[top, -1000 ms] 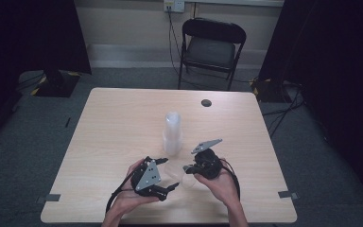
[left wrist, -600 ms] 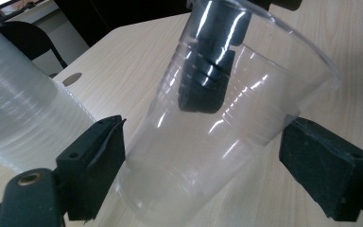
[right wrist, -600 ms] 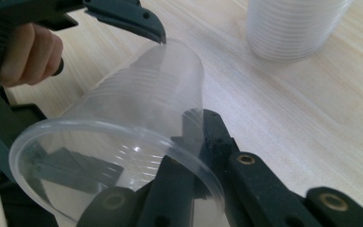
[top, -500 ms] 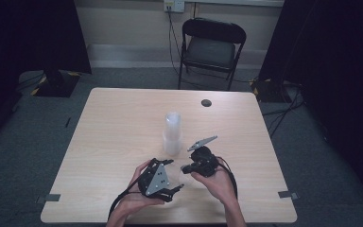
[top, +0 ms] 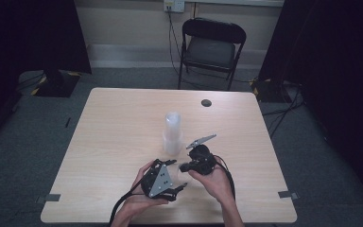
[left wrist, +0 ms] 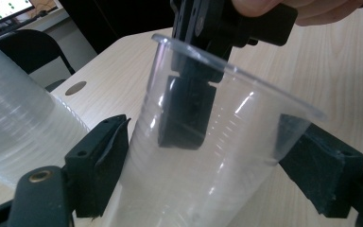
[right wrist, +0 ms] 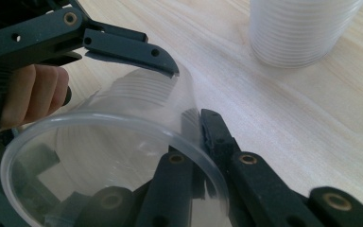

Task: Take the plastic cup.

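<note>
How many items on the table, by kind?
Single clear plastic cup: 1
Stack of clear plastic cups: 1
Small dark round disc: 1
Total: 3

One wooden table (top: 123, 142) is being shown in the high view, and one black folding chair (top: 210, 47) is being seen beyond its far edge. One stack of clear plastic cups (top: 172, 132) is being counted near the table's middle; how many cups are nested in it cannot be told. One single clear cup (left wrist: 208, 156) is being counted apart from the stack. One small dark round disc (top: 206, 102) is being noted near the far edge. Two grippers are being counted, the left gripper (top: 172, 182) and the right gripper (top: 184, 166), each being carried by one hand, two hands in all.
</note>
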A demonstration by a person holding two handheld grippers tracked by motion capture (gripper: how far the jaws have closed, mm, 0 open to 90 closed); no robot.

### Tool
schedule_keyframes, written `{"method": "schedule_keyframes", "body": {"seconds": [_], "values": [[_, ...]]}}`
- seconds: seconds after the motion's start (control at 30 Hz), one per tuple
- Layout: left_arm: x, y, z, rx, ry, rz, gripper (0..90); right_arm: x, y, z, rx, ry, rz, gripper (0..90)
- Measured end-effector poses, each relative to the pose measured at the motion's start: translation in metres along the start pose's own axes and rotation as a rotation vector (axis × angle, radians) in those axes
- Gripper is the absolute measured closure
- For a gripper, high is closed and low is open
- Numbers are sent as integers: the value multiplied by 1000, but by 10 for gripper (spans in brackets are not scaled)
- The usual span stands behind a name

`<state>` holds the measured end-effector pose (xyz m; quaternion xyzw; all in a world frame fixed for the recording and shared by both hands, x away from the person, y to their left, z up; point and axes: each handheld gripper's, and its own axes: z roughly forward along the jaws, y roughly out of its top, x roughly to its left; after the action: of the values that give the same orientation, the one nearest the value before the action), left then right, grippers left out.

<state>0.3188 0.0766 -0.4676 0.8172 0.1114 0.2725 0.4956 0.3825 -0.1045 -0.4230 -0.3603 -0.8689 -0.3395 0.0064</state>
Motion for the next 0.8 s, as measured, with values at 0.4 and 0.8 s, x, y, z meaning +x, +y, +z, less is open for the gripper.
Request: {"method": "schedule_keyframes", "body": {"seconds": [0.4, 0.8], "values": [[-2, 4, 3, -6, -10, 5, 214, 0, 3, 5, 39, 18, 18, 876], [-2, 5, 2, -17, -6, 4, 233, 1, 4, 14, 55, 56, 40, 879]]}}
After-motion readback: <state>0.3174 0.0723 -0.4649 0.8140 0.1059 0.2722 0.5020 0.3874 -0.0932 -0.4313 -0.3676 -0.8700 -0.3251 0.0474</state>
